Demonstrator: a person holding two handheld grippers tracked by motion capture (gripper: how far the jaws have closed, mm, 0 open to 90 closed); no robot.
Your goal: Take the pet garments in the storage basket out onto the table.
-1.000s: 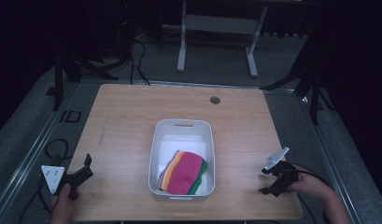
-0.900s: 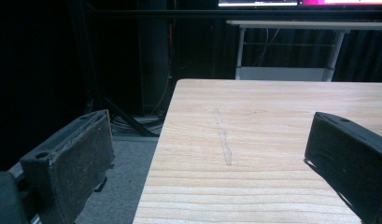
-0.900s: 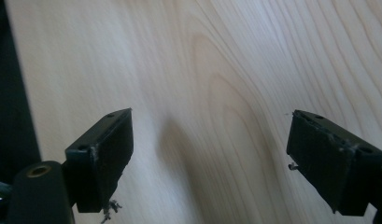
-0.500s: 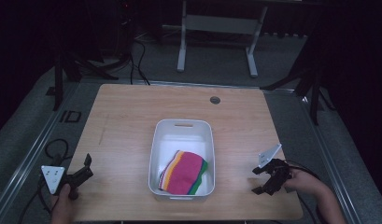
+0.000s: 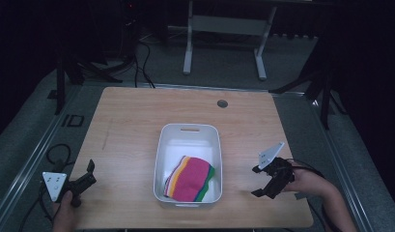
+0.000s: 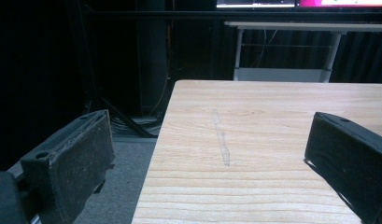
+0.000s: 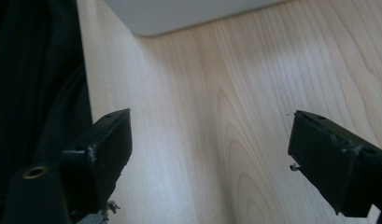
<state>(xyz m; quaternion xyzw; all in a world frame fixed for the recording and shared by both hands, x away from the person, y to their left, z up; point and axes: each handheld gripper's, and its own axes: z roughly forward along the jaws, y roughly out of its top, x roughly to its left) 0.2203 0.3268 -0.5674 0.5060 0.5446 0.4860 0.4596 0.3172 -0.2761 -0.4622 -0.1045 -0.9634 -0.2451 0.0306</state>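
Since the earlier frame, the right gripper [image 5: 263,181] has shifted leftward in the high view, toward the white rectangular plastic bin [image 5: 161,159], and its jaws have just been opening, with nothing between them. The left gripper [image 5: 87,175] rests at the lower left corner of the light wooden desk [image 5: 132,121], as it did a second ago.

In the high view, the folded striped cloth of pink, yellow, white and green [image 5: 189,178] lies inside the bin, in its near half, at the lower middle of the frame. The right gripper is to the right of the bin and apart from it.

In the left gripper view, the jaws stand wide apart and empty, over the left edge of the desk [image 6: 272,121]. A faint scratch [image 6: 221,140] runs along the wood.

In the right gripper view, the jaws are also wide and empty above bare wood [image 7: 216,116], and a corner of the bin [image 7: 179,14] shows at the top of the frame.

I judge that the main risk is the bin wall. If the right gripper goes in low from the side, a jaw may strike the rim and push the light bin across the desk. If it pinches only the top layer, the cloth may unfold as it is lifted.
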